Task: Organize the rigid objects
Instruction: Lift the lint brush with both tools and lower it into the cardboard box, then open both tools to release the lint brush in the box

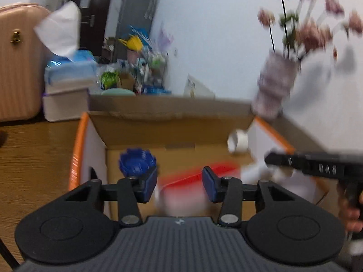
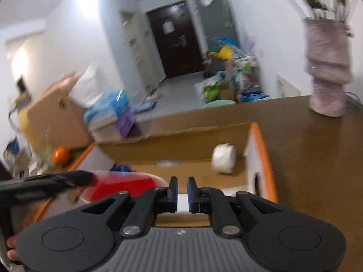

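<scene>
An open cardboard box (image 1: 77, 149) with orange edges stands on the wooden table (image 1: 34, 158). Inside lie a blue ridged cap-like piece (image 1: 137, 163), a white tape roll (image 1: 237, 142) and a red and white object (image 1: 181, 188), badly blurred. My left gripper (image 1: 180, 181) hangs over the box, open; the blurred red object shows in the gap and the pads do not clamp it. My right gripper (image 2: 181, 188) is shut with nothing in it, over the near edge of the box (image 2: 261, 149). The red object (image 2: 122, 185) and tape roll (image 2: 223, 158) lie ahead of it.
A pale vase of pink flowers (image 1: 274, 86) stands on the table right of the box. Tissue boxes (image 1: 68, 68) and a pink suitcase (image 1: 20, 63) are at the left. An orange (image 2: 60, 155) lies by another carton. Each gripper shows in the other's view.
</scene>
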Action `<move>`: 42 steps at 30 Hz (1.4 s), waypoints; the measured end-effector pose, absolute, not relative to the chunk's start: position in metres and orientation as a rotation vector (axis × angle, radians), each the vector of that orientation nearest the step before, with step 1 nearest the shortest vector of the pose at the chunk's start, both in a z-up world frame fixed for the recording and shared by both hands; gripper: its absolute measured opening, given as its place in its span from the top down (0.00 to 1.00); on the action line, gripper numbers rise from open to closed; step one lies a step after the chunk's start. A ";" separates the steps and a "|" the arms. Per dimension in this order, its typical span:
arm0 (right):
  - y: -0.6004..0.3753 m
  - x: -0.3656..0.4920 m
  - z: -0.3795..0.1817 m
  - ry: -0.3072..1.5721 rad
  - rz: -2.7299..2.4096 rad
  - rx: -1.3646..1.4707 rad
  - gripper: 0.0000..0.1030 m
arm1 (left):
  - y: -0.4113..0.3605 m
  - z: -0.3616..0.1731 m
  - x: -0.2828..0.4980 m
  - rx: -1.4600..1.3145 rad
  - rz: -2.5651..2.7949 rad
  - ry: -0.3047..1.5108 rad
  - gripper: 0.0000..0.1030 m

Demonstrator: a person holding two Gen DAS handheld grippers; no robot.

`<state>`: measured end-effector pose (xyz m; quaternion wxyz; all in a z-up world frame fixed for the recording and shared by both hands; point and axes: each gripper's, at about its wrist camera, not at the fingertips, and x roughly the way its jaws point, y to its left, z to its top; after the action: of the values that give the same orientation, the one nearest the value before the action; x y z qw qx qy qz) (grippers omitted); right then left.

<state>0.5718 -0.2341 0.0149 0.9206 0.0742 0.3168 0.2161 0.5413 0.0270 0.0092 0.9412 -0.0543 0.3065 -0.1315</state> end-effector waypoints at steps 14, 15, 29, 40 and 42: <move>-0.225 0.573 0.000 0.640 0.406 0.098 0.86 | 0.031 0.015 0.538 -0.095 -0.174 0.605 0.43; -0.227 0.571 0.000 0.637 0.404 0.101 0.86 | 0.032 0.017 0.536 -0.102 -0.167 0.602 0.42; -0.236 0.497 0.090 0.508 0.394 0.041 0.80 | 0.026 0.120 0.441 -0.064 -0.140 0.438 0.30; -0.238 0.387 0.155 0.352 0.369 -0.037 0.68 | 0.013 0.172 0.314 -0.019 -0.126 0.272 0.19; -0.236 0.369 0.156 0.338 0.370 -0.040 0.64 | 0.012 0.169 0.296 -0.021 -0.127 0.269 0.18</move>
<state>0.3689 -0.2356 0.1561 0.9686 -0.0196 0.1670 0.1833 0.2957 0.0117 0.1692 0.9889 -0.0107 0.1339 -0.0634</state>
